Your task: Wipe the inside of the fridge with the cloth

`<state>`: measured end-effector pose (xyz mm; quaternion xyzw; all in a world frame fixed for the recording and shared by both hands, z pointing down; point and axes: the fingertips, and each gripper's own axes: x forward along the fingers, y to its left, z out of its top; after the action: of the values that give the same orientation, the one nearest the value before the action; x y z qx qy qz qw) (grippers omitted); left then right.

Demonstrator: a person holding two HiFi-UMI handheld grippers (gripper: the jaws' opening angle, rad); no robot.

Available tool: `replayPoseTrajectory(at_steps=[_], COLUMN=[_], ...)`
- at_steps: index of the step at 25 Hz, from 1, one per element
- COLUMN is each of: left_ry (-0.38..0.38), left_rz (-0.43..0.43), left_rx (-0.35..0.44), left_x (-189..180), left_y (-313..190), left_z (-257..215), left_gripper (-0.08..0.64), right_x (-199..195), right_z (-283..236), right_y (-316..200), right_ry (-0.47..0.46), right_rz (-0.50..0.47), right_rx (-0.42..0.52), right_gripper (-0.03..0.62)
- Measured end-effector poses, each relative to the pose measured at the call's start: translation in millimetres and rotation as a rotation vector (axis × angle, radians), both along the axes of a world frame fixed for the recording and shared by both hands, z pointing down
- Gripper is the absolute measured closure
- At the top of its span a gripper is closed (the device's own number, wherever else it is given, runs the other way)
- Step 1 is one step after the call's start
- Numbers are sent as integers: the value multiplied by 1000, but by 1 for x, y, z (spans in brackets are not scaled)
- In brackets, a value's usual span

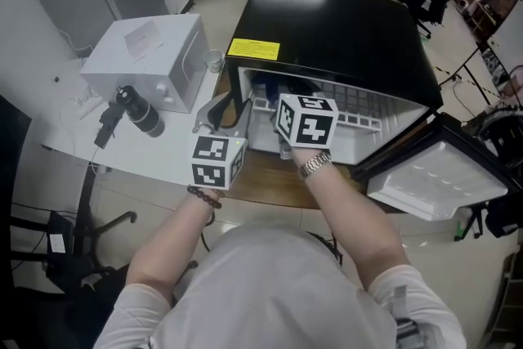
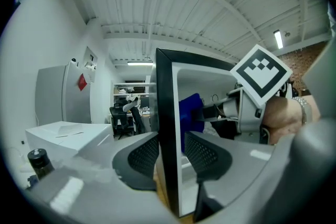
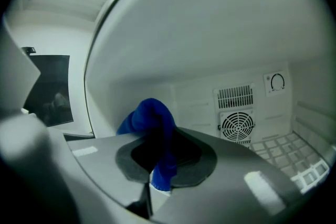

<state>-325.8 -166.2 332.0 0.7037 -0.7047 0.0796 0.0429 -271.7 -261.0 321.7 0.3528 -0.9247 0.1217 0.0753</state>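
The right gripper point(image 3: 164, 160) is pinching the blue cloth point(image 3: 152, 119), which is bunching just above its closed fingers, inside the fridge point(image 1: 343, 29). The left gripper point(image 2: 169, 153) is clamping the side wall point(image 2: 164, 97) between its fingers, seemingly to steady the fridge. Wiping well is likely calling for flat, overlapping strokes. Only the right gripper view is showing the fan grille point(image 3: 236, 126) beyond the fingers; only the head view is showing the open door point(image 1: 441, 180).

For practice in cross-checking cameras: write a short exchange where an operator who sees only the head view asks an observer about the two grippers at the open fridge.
Operator: Is the right gripper holding anything?
Observer: Yes, its jaws are shut on the blue cloth.
Operator: And the left?
Observer: The left gripper clamps the front edge of the fridge side wall, one pad on each face.
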Motion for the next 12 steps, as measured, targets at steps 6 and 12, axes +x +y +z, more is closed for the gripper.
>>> replayPoseTrajectory(at_steps=[6, 12], left_ry=[-12, -10], left_rz=[8, 19], left_rx=[19, 13], left_x=[0, -1], left_y=[0, 1], left_z=[-5, 2], left_gripper=[414, 414], right_x=[-12, -1], right_z=[32, 61], right_y=[6, 1], right_ry=[65, 160], right_rz=[-11, 24], right_rx=[-33, -30], right_gripper=[557, 557])
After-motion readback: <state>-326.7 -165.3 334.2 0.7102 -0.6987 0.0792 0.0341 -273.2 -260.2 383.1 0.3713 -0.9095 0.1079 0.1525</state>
